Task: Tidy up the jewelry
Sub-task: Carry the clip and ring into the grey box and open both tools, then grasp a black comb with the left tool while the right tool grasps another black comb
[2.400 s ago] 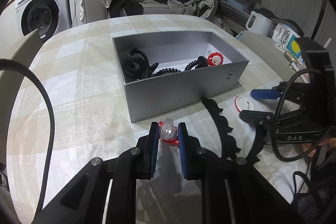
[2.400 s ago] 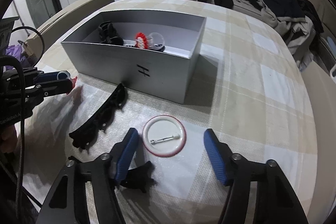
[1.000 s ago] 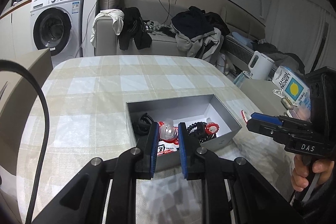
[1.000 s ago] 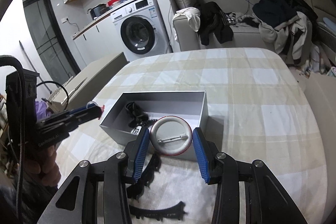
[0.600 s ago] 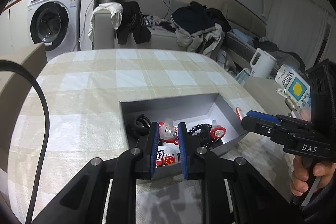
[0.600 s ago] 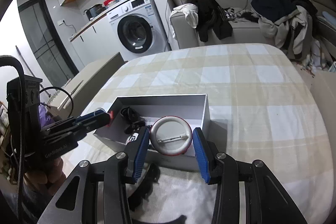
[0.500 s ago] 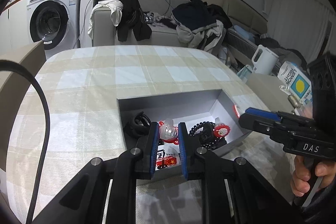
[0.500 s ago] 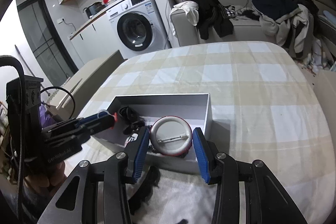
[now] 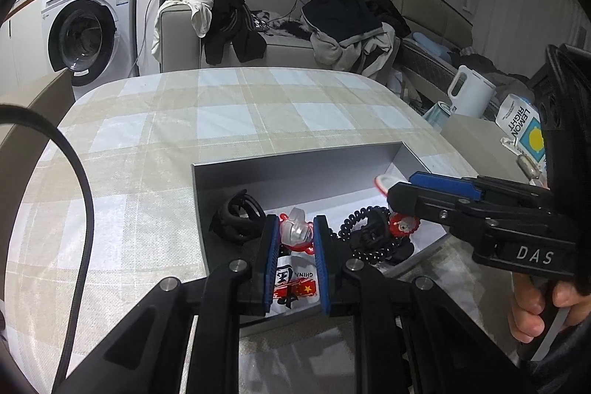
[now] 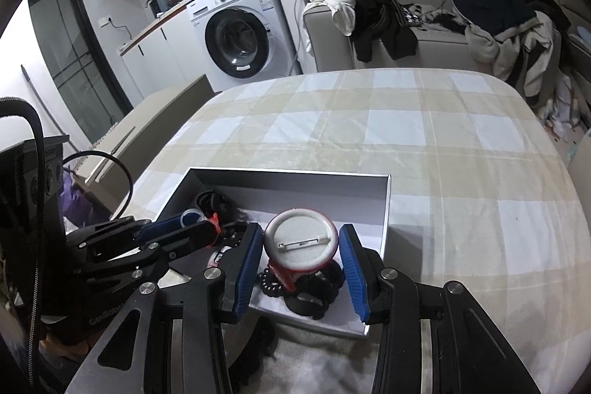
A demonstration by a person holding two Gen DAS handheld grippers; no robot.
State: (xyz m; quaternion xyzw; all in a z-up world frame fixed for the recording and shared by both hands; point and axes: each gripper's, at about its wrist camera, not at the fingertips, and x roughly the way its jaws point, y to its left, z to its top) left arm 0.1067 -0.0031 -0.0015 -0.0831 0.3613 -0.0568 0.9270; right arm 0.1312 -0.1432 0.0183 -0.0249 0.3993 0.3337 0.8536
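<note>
A grey open box (image 9: 295, 168) (image 10: 384, 209) sits on the checked tablecloth. Inside lie a black hair clip (image 9: 236, 216), a black coiled hair tie (image 9: 354, 228), a red round trinket (image 9: 404, 224) and a white CHINA sticker (image 9: 295, 283). My left gripper (image 9: 295, 239) is shut on a small clear and red ornament (image 9: 293, 231), held over the box's near side. My right gripper (image 10: 301, 246) is shut on a round white pin badge with a red rim (image 10: 301, 240), held over the box's right end; it shows in the left wrist view (image 9: 402, 187).
A black toothed hair clip (image 10: 255, 353) lies on the cloth in front of the box. A sofa with piled clothes (image 9: 332, 21) and a washing machine (image 9: 85, 32) stand beyond the table. A white kettle (image 9: 469, 95) and a carton (image 9: 524, 132) sit at the right.
Both grippers lifted their pieces off the cloth and carried them over the box. In the last half second both have come lower and closer over its inside.
</note>
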